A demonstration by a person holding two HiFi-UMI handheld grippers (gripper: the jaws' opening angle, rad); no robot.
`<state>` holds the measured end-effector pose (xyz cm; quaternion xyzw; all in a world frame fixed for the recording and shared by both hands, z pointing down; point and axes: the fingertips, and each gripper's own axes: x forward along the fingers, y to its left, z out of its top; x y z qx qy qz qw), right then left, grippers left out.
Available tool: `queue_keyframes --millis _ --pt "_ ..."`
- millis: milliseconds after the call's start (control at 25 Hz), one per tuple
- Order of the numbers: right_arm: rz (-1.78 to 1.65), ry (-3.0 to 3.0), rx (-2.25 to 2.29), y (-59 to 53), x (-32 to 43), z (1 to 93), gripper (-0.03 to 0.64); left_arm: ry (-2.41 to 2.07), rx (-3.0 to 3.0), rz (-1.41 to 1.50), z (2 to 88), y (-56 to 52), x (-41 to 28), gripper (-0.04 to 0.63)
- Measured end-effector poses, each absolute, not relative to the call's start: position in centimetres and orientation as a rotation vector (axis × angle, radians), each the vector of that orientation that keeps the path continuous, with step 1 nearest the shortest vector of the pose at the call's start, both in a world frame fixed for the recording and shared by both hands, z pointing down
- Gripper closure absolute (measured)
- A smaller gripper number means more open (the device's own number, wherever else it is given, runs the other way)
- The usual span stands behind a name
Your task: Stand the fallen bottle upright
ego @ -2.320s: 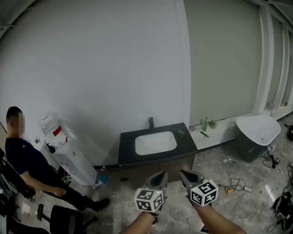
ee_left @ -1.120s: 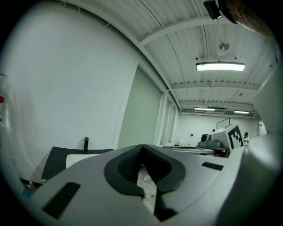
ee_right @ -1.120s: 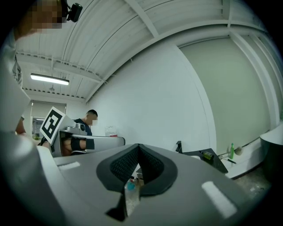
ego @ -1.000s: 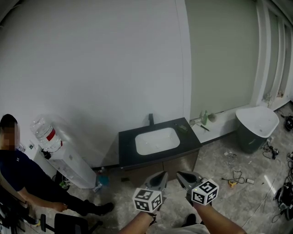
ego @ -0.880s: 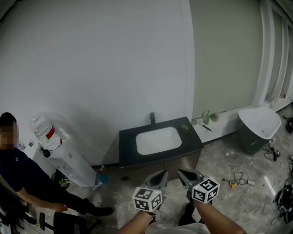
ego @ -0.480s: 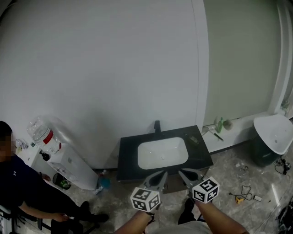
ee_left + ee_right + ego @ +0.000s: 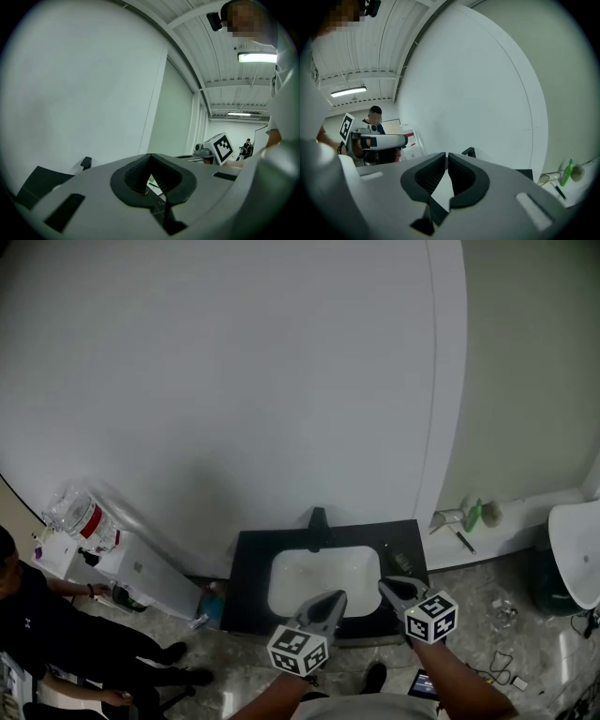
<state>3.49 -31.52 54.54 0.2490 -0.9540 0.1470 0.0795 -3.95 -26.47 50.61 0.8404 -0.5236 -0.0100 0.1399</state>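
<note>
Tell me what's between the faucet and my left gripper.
The white sink basin, set in the black counter, lies between the faucet and the left gripper. The head view shows this.

We can just spot the small bottle [image 7: 401, 562] lying flat on the dark counter [image 7: 246, 587], lower right of centre.

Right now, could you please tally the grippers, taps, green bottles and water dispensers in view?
Grippers: 2 (left gripper, shut; right gripper, jaws opening, nothing between them)
Taps: 1
Green bottles: 1
Water dispensers: 1
Total: 5
</note>
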Motion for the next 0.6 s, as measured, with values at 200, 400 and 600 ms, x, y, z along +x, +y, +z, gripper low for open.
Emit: queue_keyframes --millis 200,400,600 --pt "0.535 -2.738 0.678 -37.6 3.7 58.1 0.546 -1.51 2.387 -0.012 52.2 -30.8 -3.8 0.589" --pt "0.637 -2.514 0.627 -43.3 4.2 63.9 0.514 -1.486 2.36 -0.001 54.2 -33.9 -4.3 0.589" --pt "0.744 -2.164 0.467 -49.4 4.4 71.7 0.489 -1.431 2.372 0.014 55.3 -35.8 -4.9 0.589"
